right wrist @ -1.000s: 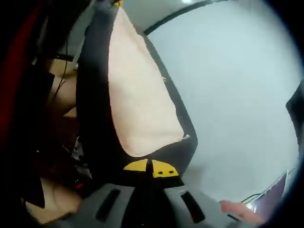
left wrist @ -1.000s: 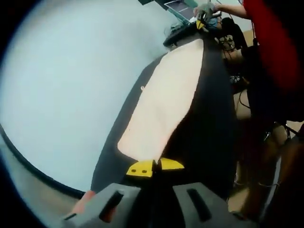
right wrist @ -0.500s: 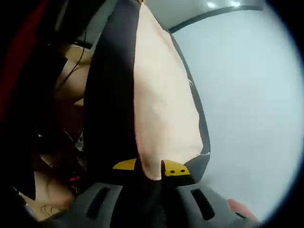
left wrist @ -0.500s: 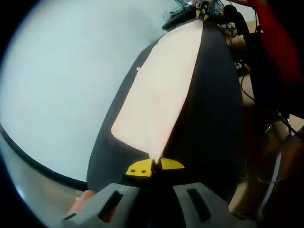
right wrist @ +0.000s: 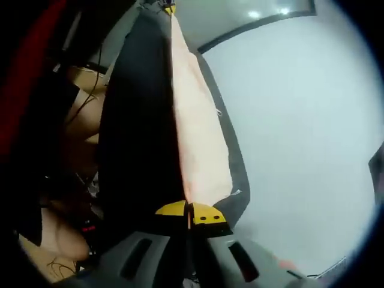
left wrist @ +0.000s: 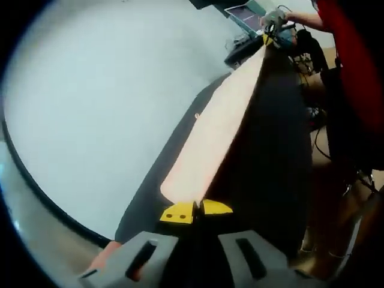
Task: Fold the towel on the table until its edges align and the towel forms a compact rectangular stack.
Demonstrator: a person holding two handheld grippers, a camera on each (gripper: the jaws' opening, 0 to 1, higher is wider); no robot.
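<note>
- Now, left gripper view: one towel (peach on one face, black on the other) hangs stretched in the air above one pale table. The left gripper has its two yellow-tipped jaws pinched together on the towel's near corner.
- At the far end of the cloth, one other gripper, the right gripper, holds the opposite corner, with a hand on it. A red sleeve runs down the right edge.
- One person's finger shows low beside the gripper body.
- Against half a second earlier, the peach face looks narrower and more edge-on, and more of the table shows to its left. The dark table edge sits in much the same place.
- Next, right gripper view: the same single towel rises from the right gripper, whose two yellow tips are closed on its corner, with peach to the right and black to the left.
- The far corner reaches one small yellow-tipped gripper, the left gripper, at the top; how its jaws stand is too small to tell here.
- The table lies pale on the right.
- Compared with half a second ago, the peach face has thinned to a slim strip, and the black side (now the wider part) covers more of the picture's middle.
- Boxes and cables lie on the left, blurred.
</note>
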